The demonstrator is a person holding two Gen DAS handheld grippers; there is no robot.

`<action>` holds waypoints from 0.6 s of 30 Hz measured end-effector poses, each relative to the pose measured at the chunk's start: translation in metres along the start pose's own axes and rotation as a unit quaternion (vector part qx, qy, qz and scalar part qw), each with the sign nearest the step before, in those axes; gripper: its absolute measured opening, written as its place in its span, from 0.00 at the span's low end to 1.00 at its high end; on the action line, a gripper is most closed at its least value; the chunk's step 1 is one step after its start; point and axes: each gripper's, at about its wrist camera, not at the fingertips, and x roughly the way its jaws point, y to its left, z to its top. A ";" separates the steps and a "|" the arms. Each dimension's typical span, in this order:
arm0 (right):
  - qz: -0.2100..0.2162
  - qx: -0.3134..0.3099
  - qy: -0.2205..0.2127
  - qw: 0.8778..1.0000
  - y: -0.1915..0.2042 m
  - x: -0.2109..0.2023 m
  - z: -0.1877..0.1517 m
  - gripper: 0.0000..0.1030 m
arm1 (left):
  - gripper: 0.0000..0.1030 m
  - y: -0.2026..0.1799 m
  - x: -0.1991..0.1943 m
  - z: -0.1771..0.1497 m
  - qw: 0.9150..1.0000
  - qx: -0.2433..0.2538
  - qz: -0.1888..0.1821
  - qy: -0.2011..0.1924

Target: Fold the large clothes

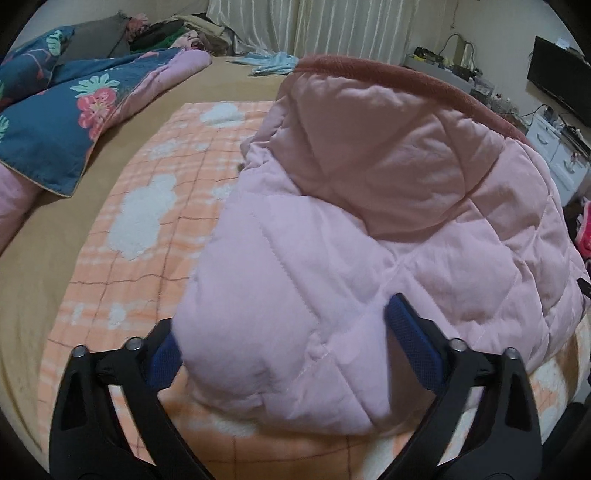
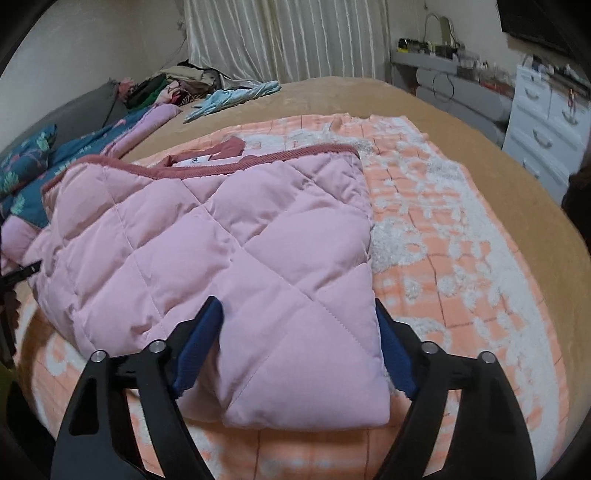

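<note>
Now, pink quilted jacket (image 2: 221,236) folded on the orange checked blanket (image 2: 461,236) (mid-bed), left gripper (image 1: 284,332) and right gripper (image 2: 299,339) each straddling its near edge, whether clenched I cannot tell.

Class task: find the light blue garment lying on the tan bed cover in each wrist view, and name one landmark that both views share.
Left wrist view: light blue garment, top centre, beyond the pink quilted jacket.
Right wrist view: light blue garment, upper left of centre, near the clothes pile.
Shared landmark: the white curtain.
</note>
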 end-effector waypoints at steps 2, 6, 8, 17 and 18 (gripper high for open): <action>-0.016 -0.010 0.003 1.000 0.003 0.003 0.001 0.59 | 0.54 -0.005 0.001 0.000 1.000 0.008 0.006 -0.006; -0.026 -0.024 -0.009 0.999 0.010 0.000 0.003 0.37 | 0.17 -0.013 -0.004 -0.001 0.999 0.029 0.017 -0.022; -0.032 -0.038 -0.026 0.998 0.018 -0.007 0.007 0.27 | 0.15 -0.016 -0.013 0.001 0.998 0.040 0.024 -0.041; -0.026 -0.044 -0.143 0.988 0.039 -0.054 0.070 0.19 | 0.13 -0.015 -0.060 0.048 0.992 0.021 0.015 -0.125; -0.025 -0.047 -0.154 0.987 0.041 -0.056 0.081 0.19 | 0.13 -0.015 -0.061 0.054 0.991 0.018 0.015 -0.128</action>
